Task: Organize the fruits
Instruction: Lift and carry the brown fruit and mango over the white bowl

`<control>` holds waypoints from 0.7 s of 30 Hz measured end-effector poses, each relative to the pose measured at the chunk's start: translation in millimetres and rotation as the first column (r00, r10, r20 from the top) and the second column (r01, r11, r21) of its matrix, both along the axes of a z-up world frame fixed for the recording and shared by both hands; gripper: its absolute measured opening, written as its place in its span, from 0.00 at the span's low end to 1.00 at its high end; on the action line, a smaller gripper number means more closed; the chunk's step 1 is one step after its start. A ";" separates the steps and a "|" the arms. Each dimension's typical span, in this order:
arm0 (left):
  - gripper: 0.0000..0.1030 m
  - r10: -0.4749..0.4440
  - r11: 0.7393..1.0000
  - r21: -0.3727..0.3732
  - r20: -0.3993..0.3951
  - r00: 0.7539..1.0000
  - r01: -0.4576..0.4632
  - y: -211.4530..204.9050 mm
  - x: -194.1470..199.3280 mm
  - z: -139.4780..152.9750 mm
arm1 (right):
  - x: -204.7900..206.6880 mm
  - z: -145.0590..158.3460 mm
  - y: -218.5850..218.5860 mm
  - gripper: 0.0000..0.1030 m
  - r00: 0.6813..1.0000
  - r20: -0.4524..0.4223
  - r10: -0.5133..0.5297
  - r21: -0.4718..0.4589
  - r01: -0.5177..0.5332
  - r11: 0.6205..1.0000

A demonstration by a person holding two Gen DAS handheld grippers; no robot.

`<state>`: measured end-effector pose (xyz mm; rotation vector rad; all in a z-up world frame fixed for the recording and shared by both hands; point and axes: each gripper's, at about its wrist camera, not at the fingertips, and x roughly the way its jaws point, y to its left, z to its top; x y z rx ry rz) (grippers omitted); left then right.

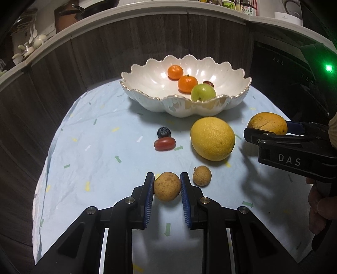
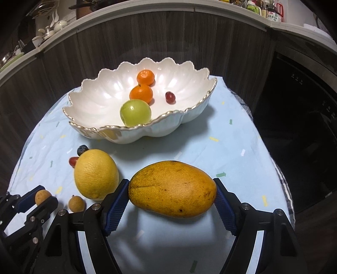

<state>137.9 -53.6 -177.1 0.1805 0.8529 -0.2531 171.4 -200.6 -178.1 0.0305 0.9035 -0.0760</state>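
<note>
We count four fruits in white scalloped ceramic bowl (image 2: 101, 128); left hand-held gripper (image 1: 167, 185) clenches small tan round longan (image 1: 167, 186), right hand-held gripper (image 2: 171, 190) clamps orange-yellow oval mango (image 2: 172, 188); four more wait on bench.

Mango (image 2: 172, 188) and longan (image 1: 167, 186) gripped, lemon (image 1: 212, 138) on cloth, tangerines in bowl (image 1: 147, 99)

Right gripper (image 1: 265, 130) body: "DAS" is printed in pale capitals on its black side.
Bottles (image 1: 248, 8) on the shelf: labels are seen, but too small and blurred to be read.
Dark appliance (image 1: 280, 84): small pale marks, not readable.
</note>
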 end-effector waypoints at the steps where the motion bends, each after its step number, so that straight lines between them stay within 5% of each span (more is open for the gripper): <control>1: 0.24 0.001 1.000 -0.001 0.004 1.000 -0.001 0.5 -0.2 2.0 | -1.2 2.1 0.2 0.75 1.000 0.004 0.000 0.000 0.000 1.000; 21: 0.24 0.032 0.999 -0.027 0.078 0.996 -0.030 5.0 7.7 43.4 | -9.3 45.2 2.4 0.75 0.997 0.075 0.006 0.001 -0.006 1.000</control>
